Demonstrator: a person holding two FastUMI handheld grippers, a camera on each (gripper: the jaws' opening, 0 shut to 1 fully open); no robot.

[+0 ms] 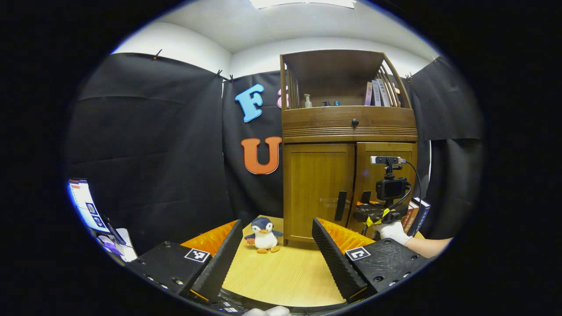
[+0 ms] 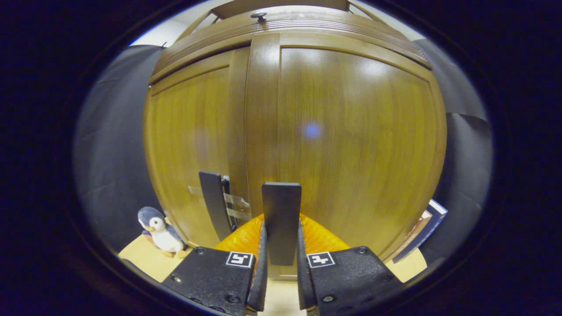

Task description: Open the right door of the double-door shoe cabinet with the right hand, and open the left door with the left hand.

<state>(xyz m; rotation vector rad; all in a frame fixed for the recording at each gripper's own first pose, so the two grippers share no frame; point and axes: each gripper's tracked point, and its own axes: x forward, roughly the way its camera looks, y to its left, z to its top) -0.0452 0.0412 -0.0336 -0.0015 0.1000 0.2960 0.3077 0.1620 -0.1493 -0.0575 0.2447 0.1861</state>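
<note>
The wooden shoe cabinet (image 1: 349, 131) stands on the table with both doors closed. In the right gripper view the right door (image 2: 355, 140) is very near, and my right gripper (image 2: 281, 229) is shut on its dark upright handle (image 2: 281, 206). The left door (image 2: 189, 145) has its own handle (image 2: 214, 202) just to the left. In the left gripper view my left gripper (image 1: 277, 223) is open, holds nothing, and hangs well in front of the left door (image 1: 318, 188) and its handle (image 1: 340, 205). A gloved hand (image 1: 393, 231) holds the right gripper (image 1: 365, 201) at the right door (image 1: 386, 151).
A plush penguin (image 1: 264, 235) sits on the wooden table (image 1: 281, 272) left of the cabinet. Books (image 2: 420, 237) lean at the cabinet's right side. A lit screen (image 1: 85, 204) is at the far left. Bottles and books fill the cabinet's top shelf (image 1: 342, 98).
</note>
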